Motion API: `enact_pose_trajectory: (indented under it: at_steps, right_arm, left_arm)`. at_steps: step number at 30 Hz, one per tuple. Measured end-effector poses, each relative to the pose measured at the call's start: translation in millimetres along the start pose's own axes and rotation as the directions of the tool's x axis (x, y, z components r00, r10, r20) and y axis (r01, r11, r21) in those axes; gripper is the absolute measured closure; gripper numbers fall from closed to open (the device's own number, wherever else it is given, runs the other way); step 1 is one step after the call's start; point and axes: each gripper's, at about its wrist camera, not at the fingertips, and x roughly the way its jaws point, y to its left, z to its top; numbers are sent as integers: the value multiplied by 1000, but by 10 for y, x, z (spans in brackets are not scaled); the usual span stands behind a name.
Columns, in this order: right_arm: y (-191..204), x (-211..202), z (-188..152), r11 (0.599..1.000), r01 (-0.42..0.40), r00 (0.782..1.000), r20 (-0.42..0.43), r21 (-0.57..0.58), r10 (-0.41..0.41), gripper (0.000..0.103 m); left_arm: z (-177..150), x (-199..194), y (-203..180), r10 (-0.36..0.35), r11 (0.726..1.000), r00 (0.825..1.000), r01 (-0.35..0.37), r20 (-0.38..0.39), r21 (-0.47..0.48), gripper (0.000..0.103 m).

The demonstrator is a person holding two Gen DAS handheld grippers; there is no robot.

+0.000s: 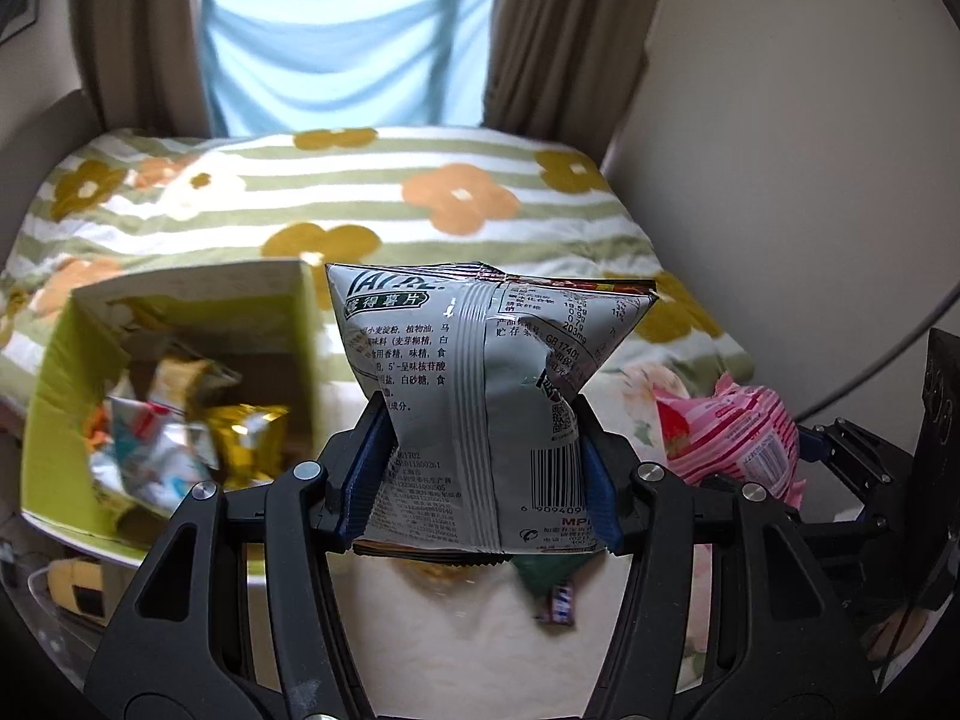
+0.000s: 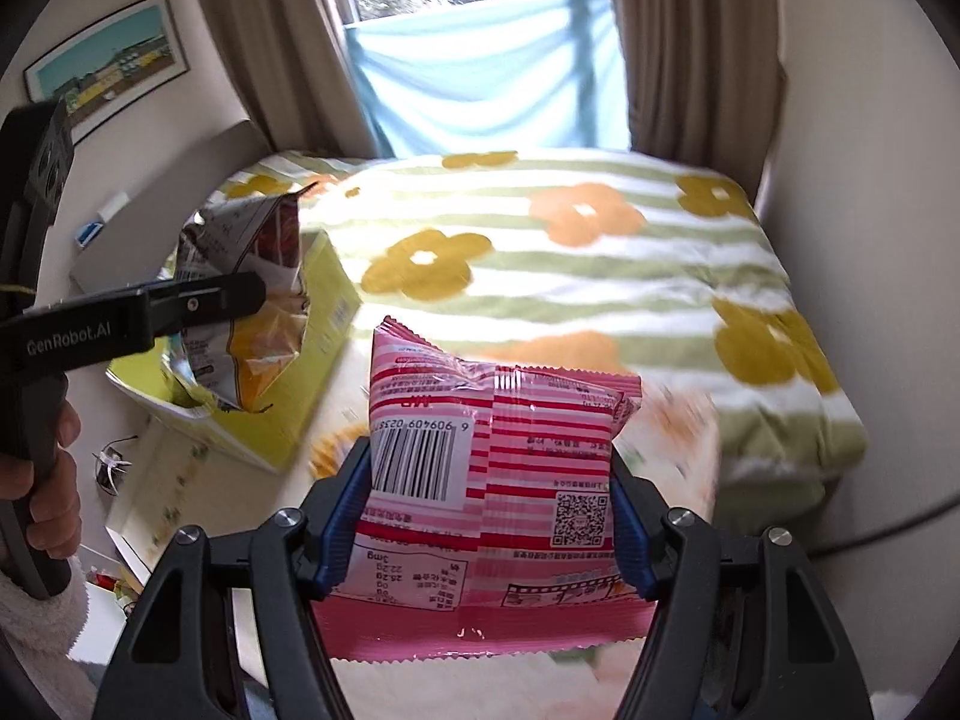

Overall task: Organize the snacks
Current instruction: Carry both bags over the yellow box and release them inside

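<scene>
Two grippers each pinched a snack pack above the flowered bed cover [image 1: 456, 204]: the left gripper [image 1: 480, 468] squeezed a silver chip bag [image 1: 480, 372] beside the green box [image 1: 54, 396] of snacks, while the right gripper [image 2: 489, 516] clamped a pink striped packet [image 2: 492, 480].

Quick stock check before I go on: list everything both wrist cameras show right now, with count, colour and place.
silver chip bag: one, silver-grey, clamped in the left gripper
pink striped snack bag: one, pink and red, clamped in the right gripper
snack box: one, yellow-green, open, on the bed at left, several packets inside
loose wrapped snacks: at least two, below the silver bag
blanket: one, green-striped, floral
curtains: two, brown
framed picture: one, on the wall
left gripper: black, blue pads
right gripper: black, blue pads
hand: one, on the left gripper's handle
</scene>
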Motion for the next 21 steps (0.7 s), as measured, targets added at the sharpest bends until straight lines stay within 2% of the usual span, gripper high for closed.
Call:
enact_pose_trajectory:
  at_steps: [6,13,17,21]
  right_arm:
    - [728,269,483,996,-41,998,35,-76,44,38]
    - [1525,756,839,988,-90,995,20,-128,93,38]
    - [1857,1058,953,985,-108,994,-5,-133,108,38]
    - [2108,1336,1020,986,-114,993,-38,-123,110,38]
  left_arm:
    - [172,-166,828,50,998,999,-49,20,-46,50]
    - [246,-202,1867,99,989,995,-98,9,-107,50]
    - [270,-58,2411,103,986,994,-106,-34,-125,50]
    - [283,175,2748,87,986,992,-99,-92,-132,50]
